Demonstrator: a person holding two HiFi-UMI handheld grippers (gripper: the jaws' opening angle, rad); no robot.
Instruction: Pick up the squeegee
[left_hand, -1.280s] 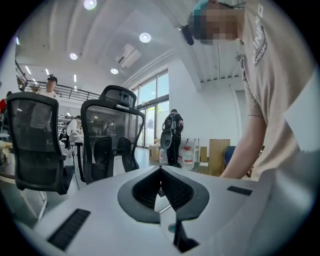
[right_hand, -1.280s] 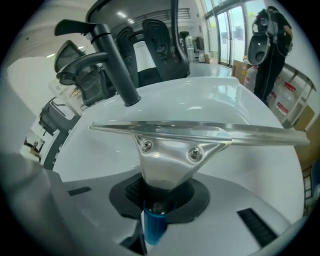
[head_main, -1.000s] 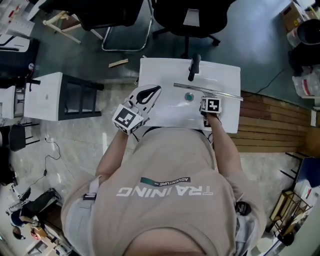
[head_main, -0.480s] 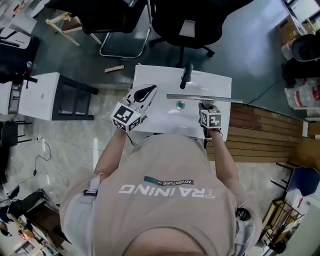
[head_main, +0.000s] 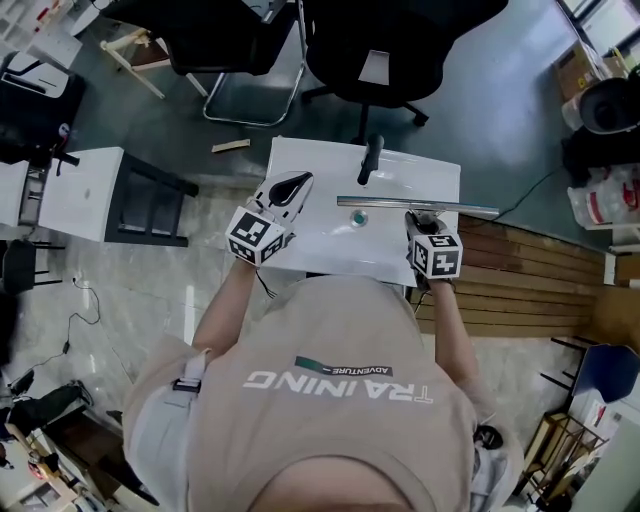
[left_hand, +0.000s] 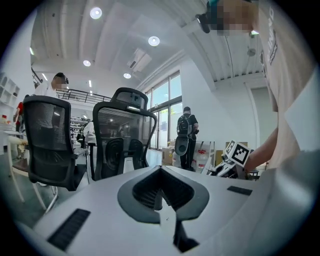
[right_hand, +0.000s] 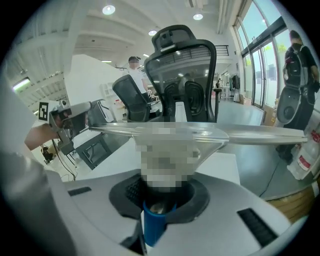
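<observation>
A: What sits furthest left?
B: A white side stand (head_main: 90, 190), well apart from the white table (head_main: 330, 248). A scrap of wood (head_main: 232, 146) lies on the floor between them, towards the far side.
A: And the left gripper?
B: The left gripper (head_main: 298, 185) hangs over the table's left edge. Its jaws are together with nothing between them. Its own view shows that plainly, with two black office chairs (left_hand: 127, 127) beyond.
A: Anything in the way on the table top?
B: A dark handled thing (head_main: 372, 158) lies at the far edge. A small teal round piece (head_main: 358, 218) sits near the middle, on the near side of the blade's left end. What either is I can't tell.
A: The squeegee?
B: The squeegee (head_main: 415, 205) is up off the table, with its long blade stretched left to right and reaching past the table's right edge. The right gripper (head_main: 420, 222) has its jaws clamped on the blue handle (right_hand: 154, 220), parted only a little to fit it.
A: Further right?
B: Wooden slats (head_main: 540, 270) on the floor, and white bags (head_main: 600, 195) in the far right corner.
</observation>
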